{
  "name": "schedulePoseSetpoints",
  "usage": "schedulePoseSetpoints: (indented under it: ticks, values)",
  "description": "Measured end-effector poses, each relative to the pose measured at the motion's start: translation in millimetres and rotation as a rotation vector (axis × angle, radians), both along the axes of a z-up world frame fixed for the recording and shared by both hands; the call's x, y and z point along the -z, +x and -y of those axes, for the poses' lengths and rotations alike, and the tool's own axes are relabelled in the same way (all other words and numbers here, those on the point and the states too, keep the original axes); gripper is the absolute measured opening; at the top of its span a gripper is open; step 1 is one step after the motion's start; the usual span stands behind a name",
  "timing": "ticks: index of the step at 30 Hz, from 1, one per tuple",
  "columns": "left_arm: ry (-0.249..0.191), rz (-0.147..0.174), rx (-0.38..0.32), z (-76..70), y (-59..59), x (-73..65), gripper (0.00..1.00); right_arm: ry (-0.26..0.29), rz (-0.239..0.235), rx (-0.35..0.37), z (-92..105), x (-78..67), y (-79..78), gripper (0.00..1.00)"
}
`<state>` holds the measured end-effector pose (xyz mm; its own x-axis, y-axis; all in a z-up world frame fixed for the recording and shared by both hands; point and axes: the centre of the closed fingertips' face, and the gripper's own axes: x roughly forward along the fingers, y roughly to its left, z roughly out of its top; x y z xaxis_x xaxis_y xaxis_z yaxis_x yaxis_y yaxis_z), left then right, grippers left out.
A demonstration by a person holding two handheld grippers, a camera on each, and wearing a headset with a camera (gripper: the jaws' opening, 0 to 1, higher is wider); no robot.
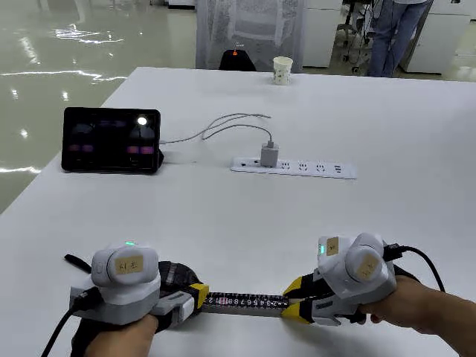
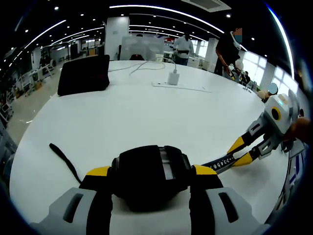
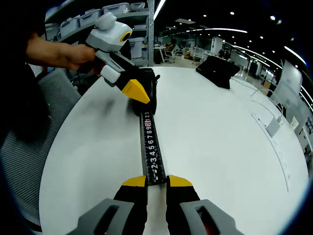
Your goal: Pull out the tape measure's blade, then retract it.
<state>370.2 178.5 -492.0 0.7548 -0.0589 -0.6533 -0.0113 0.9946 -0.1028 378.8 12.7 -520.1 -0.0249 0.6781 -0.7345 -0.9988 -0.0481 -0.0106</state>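
At 6 o'clock on white tabletop: left gripper clamps black tape-measure case; right gripper nips black numbered blade at its tip. We must pull level, toward 3 o'clock.

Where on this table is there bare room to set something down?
The widest bare patch of the table lies between the tablet and power strip behind and the blade in front. The stretch right of the power strip is bare too. Crowded: the near edge, where the left tool grips the tape measure and the right tool its blade.
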Motion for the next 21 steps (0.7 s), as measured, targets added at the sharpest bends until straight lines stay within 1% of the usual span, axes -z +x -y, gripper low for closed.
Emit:
schedulePoseSetpoints:
  ticks: [21]
  values:
    - [-0.006,-0.002,0.003,-0.1,-0.2,-0.1,0.58,0.018,-0.008,-0.007,-19.1,-0.5,-3.3,0.10]
